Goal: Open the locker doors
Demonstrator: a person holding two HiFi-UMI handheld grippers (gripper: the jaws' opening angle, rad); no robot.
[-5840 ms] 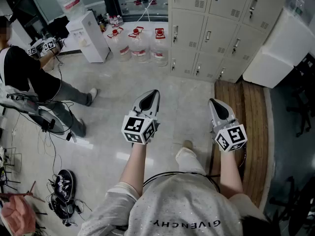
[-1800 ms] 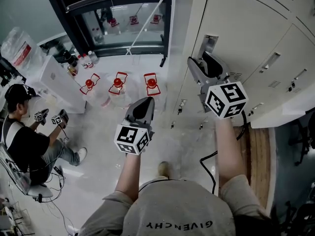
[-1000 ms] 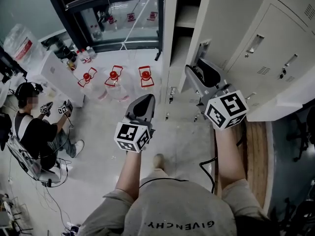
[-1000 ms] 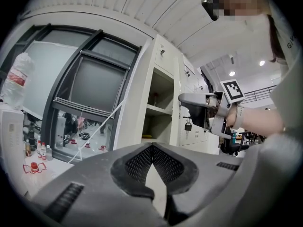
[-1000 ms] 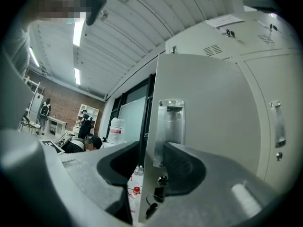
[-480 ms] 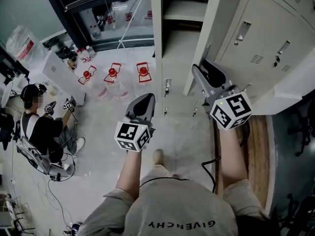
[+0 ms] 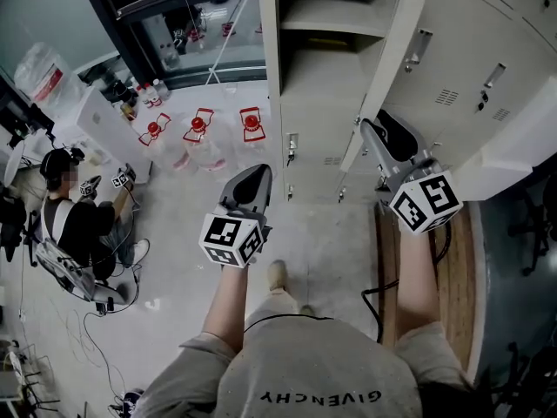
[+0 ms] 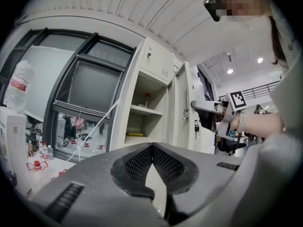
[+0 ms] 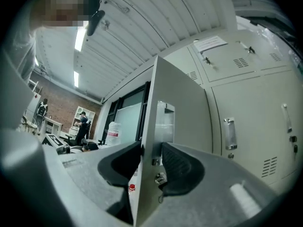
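The tall grey locker stands with its upper left door swung out, showing shelves inside. My right gripper is at that door's free edge. In the right gripper view the door and its handle plate sit between the jaws of the right gripper, whose pads touch both faces while the jaws are opening slightly. My left gripper hangs over the floor left of the locker, shut on nothing. From the left gripper view, the open compartment is ahead.
Closed locker doors fill the right side. Red-capped water bottles stand on the floor by a dark window frame. A seated person is at far left. A wooden floor strip runs under my right arm.
The locker door has swung further open. My right gripper has moved right and back toward me with the door's edge. The left gripper has stayed put.
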